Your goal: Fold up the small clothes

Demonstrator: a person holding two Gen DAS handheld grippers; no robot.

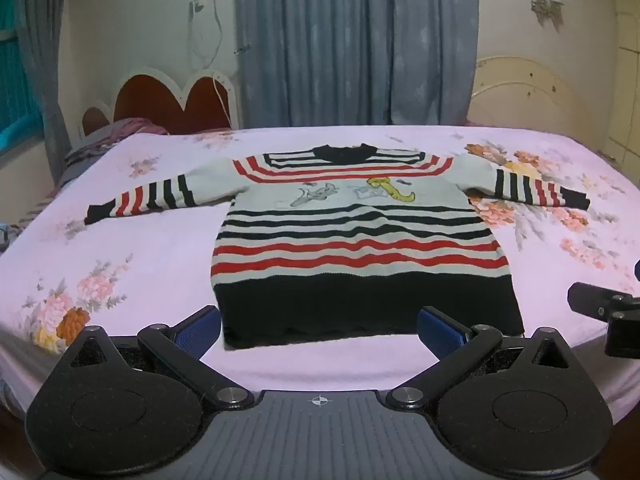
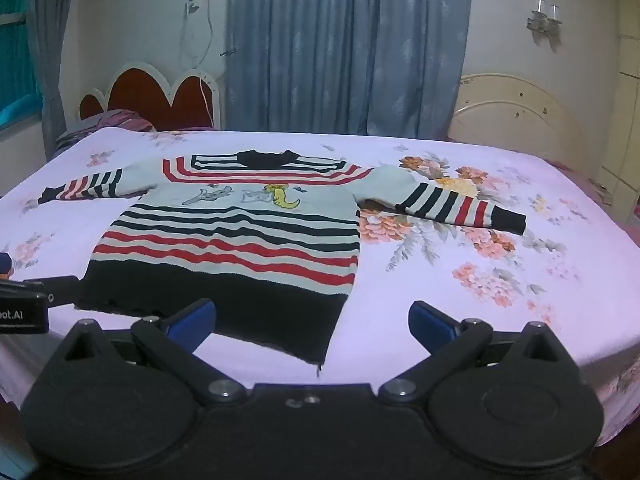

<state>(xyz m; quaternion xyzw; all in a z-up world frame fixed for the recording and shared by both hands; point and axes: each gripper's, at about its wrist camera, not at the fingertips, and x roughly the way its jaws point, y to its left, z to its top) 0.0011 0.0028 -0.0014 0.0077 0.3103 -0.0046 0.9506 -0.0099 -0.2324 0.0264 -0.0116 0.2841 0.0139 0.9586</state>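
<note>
Sweater (image 1: 352,236), striped in black, red and pale grey with small cartoon figures on the chest, lies flat and face up on a bed (image 1: 132,248) covered by a pink floral sheet, both sleeves spread out to the sides and its black hem toward the cameras. Behind the bed hang blue-grey curtains (image 1: 356,40); a red scalloped headboard (image 1: 172,100) stands at the far left and a cream one (image 1: 528,92) at the far right. Crumpled bedding (image 1: 120,130) sits at the far left corner. The left gripper (image 1: 320,330) hovers just before the hem with jaws spread wide and empty; the right gripper (image 2: 312,322) does likewise near the hem's right corner.
</note>
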